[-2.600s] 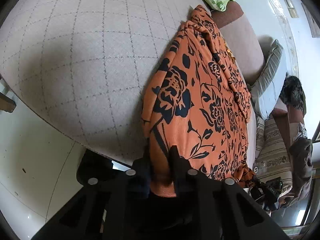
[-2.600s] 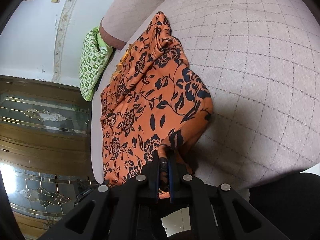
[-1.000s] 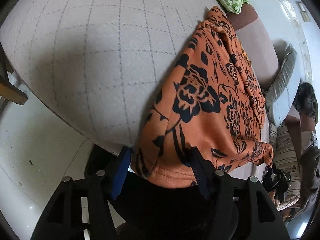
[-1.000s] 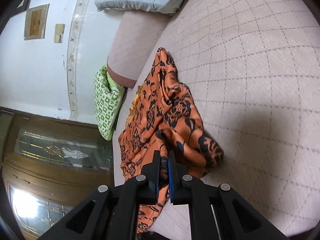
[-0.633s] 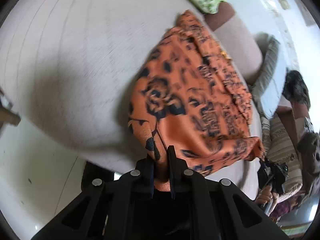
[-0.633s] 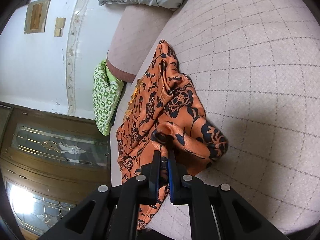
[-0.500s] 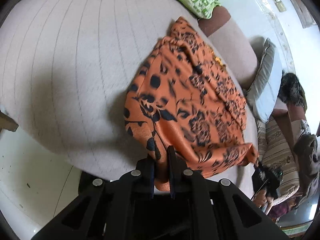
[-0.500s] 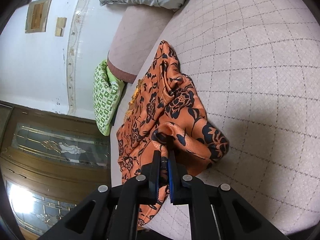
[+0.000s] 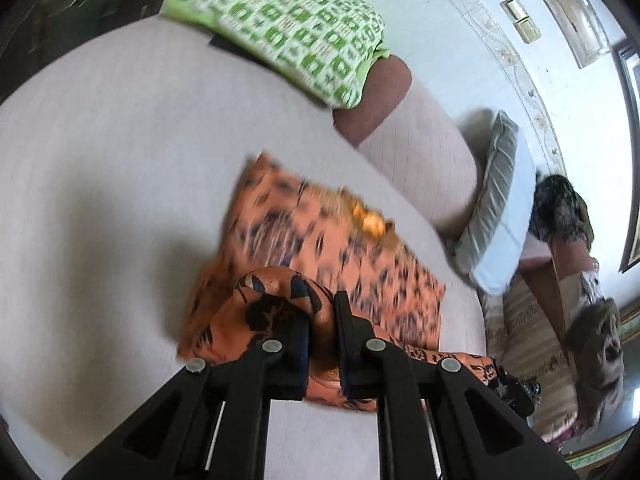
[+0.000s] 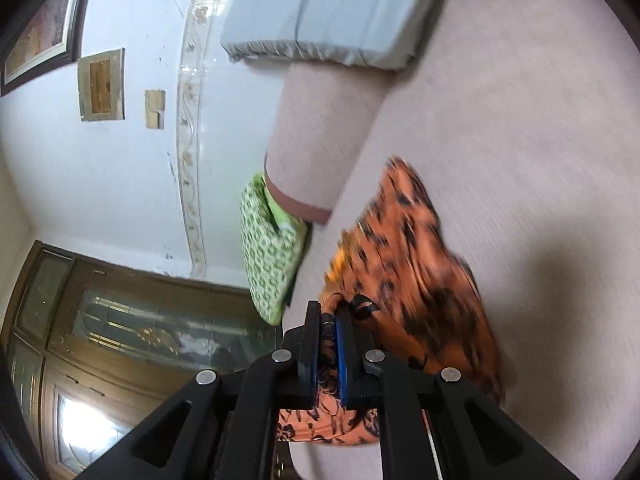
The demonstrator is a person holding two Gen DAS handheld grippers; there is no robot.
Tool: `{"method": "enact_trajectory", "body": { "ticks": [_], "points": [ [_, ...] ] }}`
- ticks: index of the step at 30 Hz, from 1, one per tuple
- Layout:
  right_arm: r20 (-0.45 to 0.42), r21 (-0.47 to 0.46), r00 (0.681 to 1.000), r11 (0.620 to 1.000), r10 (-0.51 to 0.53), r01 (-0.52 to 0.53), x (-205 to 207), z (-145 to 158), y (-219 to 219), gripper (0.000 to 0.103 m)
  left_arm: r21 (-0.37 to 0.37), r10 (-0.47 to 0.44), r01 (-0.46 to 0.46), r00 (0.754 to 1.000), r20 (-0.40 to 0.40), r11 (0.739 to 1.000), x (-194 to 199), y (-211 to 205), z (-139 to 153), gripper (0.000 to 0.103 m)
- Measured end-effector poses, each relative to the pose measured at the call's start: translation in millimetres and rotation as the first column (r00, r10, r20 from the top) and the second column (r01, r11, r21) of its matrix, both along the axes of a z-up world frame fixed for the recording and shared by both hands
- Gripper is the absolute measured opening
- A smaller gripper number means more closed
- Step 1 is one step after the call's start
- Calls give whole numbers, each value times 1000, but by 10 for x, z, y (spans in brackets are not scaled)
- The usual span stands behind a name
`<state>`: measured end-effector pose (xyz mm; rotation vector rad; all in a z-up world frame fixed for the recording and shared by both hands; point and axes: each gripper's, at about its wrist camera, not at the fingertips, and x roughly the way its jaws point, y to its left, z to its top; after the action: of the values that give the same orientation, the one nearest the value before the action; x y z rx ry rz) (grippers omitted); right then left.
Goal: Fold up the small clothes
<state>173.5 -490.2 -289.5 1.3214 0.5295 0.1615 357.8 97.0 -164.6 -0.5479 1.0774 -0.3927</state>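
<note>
An orange garment (image 9: 320,256) with a black flower print lies on the pale sofa seat (image 9: 100,160), blurred by motion. My left gripper (image 9: 322,312) is shut on a bunched fold of its near edge, lifted off the seat. In the right wrist view the same orange garment (image 10: 412,264) spreads over the sofa seat (image 10: 520,120), and my right gripper (image 10: 328,320) is shut on another raised fold of it. Cloth hangs below both sets of fingers.
A green-and-white patterned cushion (image 9: 288,24) leans at the sofa's brown-trimmed armrest (image 9: 376,100). A grey-blue cushion (image 9: 496,204) lies against the backrest. Striped cloth and dark clothes (image 9: 560,208) sit further right. A wooden glass door (image 10: 120,340) stands beyond the sofa's end.
The left gripper closed on the garment's near edge, then rose and swung over the seat, carrying the fold. The right gripper also lifted its fold and moved along the sofa.
</note>
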Motion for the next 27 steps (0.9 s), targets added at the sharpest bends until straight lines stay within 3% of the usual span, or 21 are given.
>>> {"method": "enact_trajectory", "body": {
  "ticks": [5, 8, 11, 14, 16, 18, 19, 20, 21, 22, 23, 25, 27],
  "points": [
    [18, -56, 999, 997, -45, 46, 818, 69, -243, 7, 32, -4, 4, 1000, 9, 999, 698, -368, -169, 11],
    [11, -71, 998, 996, -61, 61, 1292, -22, -393, 7, 59, 16, -15, 1000, -7, 998, 1162, -564, -429, 11],
    [-28, -110, 997, 991, -75, 72, 1692, -182, -477, 11, 84, 29, -24, 998, -62, 996, 1538, -693, -784, 11],
    [-96, -58, 991, 995, -91, 85, 1886, -496, -560, 19, 128, 80, -66, 990, -112, 990, 1647, -719, -1116, 16],
    [-165, -27, 981, 995, -102, 99, 1899, -694, -640, 25, 94, 117, -108, 989, -92, 990, 1567, -661, -1212, 17],
    [-159, 24, 977, 989, -143, 149, 1773, -763, -745, 33, 54, 176, -174, 984, -29, 983, 1384, -549, -1088, 17],
    [-134, 38, 974, 981, -182, 189, 1655, -732, -808, 61, 39, 212, -212, 977, 22, 976, 1268, -495, -971, 21],
    [-115, 30, 970, 975, -214, 219, 1560, -675, -837, 77, 27, 265, -269, 958, 105, 963, 1072, -424, -784, 33],
    [-86, -8, 959, 963, -269, 269, 1414, -542, -848, 86, 26, 299, -308, 940, 165, 951, 895, -390, -639, 43],
    [-61, -48, 952, 953, -301, 298, 1328, -429, -817, 86, 34, 330, -346, 915, 230, 937, 681, -383, -485, 62],
    [-37, -92, 955, 953, -294, 290, 1292, -310, -759, 86, 47, 345, -371, 897, 278, 927, 473, -413, -375, 72],
    [-27, -207, 987, 967, -159, 151, 1398, -44, -480, 84, 86, 326, -369, 892, 314, 925, 108, -575, -302, 72],
    [-48, -343, 998, 939, -30, 11, 1575, 143, -57, 76, 114, 280, -327, 910, 307, 938, -165, -789, -418, 72]
  ]
}}
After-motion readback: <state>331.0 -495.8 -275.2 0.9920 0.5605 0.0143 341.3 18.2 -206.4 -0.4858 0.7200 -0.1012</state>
